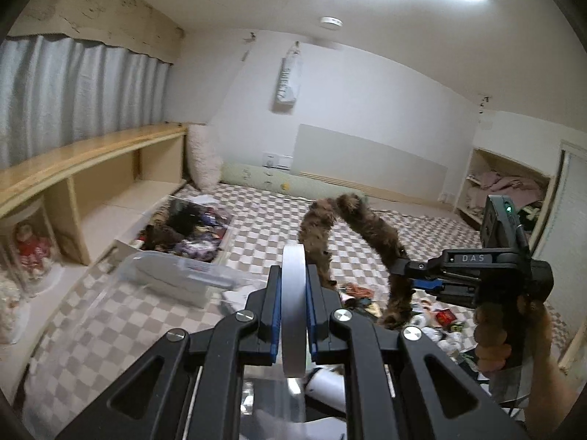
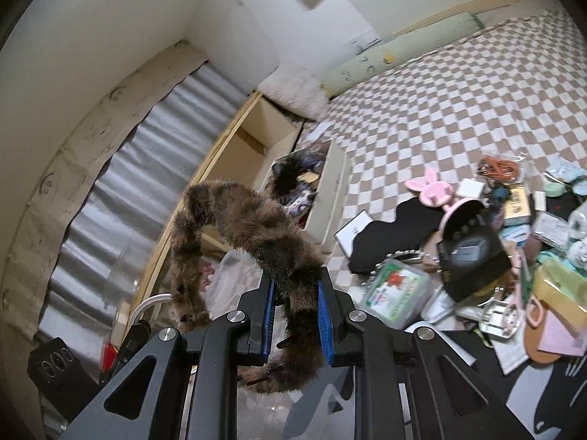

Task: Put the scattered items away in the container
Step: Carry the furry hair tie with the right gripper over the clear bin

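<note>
Right gripper [image 2: 295, 321] raised, jaws clamping furry strip [image 2: 253, 227] above bed [image 2: 422, 110].

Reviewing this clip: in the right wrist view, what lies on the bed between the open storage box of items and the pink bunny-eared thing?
Bare checkered bedcover only; nothing lies between the box and the pink bunny-eared thing in the right wrist view.

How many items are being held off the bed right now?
2. A white tape roll sits clamped in the left tool; a brown furry strip hangs clamped in the right tool.
</note>
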Demonstrator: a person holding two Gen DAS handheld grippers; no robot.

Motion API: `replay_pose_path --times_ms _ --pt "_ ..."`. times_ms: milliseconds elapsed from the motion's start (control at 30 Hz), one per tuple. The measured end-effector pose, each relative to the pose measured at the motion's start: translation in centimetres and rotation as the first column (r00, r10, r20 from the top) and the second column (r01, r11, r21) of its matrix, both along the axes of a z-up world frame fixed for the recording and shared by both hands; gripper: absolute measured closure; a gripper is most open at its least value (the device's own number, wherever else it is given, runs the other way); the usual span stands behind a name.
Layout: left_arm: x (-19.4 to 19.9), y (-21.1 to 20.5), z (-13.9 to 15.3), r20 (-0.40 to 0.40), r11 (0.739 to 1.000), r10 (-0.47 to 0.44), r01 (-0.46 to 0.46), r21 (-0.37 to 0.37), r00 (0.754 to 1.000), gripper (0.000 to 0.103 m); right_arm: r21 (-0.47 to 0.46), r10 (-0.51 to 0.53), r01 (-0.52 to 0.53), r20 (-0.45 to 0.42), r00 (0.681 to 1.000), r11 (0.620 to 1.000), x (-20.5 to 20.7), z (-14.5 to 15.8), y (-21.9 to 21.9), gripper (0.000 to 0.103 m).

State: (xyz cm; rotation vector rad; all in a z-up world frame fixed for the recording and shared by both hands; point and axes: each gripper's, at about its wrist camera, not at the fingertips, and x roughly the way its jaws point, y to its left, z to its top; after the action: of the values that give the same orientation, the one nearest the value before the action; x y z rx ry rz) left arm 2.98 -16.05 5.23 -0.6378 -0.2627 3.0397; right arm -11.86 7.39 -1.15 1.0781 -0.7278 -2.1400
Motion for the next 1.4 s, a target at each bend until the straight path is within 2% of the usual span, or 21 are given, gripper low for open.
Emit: replay_pose_path --times_ms 233,433,533,700,867,967,1133,1267,1400 --pt "2.7 -2.7 0.6 -0.017 0.996 0.083 -0.084 -0.023 0.996 0.091 0.027 0.062 -0.062 -0.033 0.997 0.998 0.7 1.1 -3.6 0.081" --pt "4.9 -5.1 0.8 -0.031 0.985 0.167 -0.168 -0.032 0.986 0.091 0.129 0.080 -0.062 -0.137 0.987 0.990 1.2 3.5 -7.0 0.081" --pt "5.5 -6.1 0.6 -0.026 0.976 0.213 -0.214 -0.036 0.977 0.091 0.202 0.097 -0.064 -0.160 0.982 0.977 1.4 3.5 -9.4 0.081" --pt "5.2 -7.5 -0.8 0.040 0.959 0.281 -0.278 -0.060 0.959 0.091 0.306 0.136 -0.076 -0.180 0.974 0.949 2.0 2.4 -12.9 0.081" --pt "4.6 -8.5 -2.6 0.108 0.949 0.313 -0.306 -0.079 0.944 0.091 0.346 0.161 -0.100 -0.154 0.975 0.933 2.2 0.5 -14.6 0.081" --pt "4.1 -9.1 -3.8 0.159 0.943 0.331 -0.321 -0.081 0.930 0.091 0.413 0.185 -0.105 -0.158 0.970 0.905 2.6 -0.4 -15.8 0.081" --pt "3.2 -9.6 -5.3 0.236 0.937 0.348 -0.336 -0.091 0.907 0.091 0.455 0.218 -0.139 -0.126 0.968 0.879 2.7 -1.8 -17.6 0.081" --pt "2.7 -9.8 -6.4 0.281 0.936 0.351 -0.336 -0.104 0.893 0.091 0.512 0.265 -0.174 -0.110 0.958 0.841 3.3 -3.0 -19.3 0.081" --pt "2.2 -10.1 -7.7 0.336 0.930 0.366 -0.347 -0.118 0.868 0.091 0.571 0.326 -0.217 -0.095 0.941 0.792 4.0 -4.0 -20.9 0.081"
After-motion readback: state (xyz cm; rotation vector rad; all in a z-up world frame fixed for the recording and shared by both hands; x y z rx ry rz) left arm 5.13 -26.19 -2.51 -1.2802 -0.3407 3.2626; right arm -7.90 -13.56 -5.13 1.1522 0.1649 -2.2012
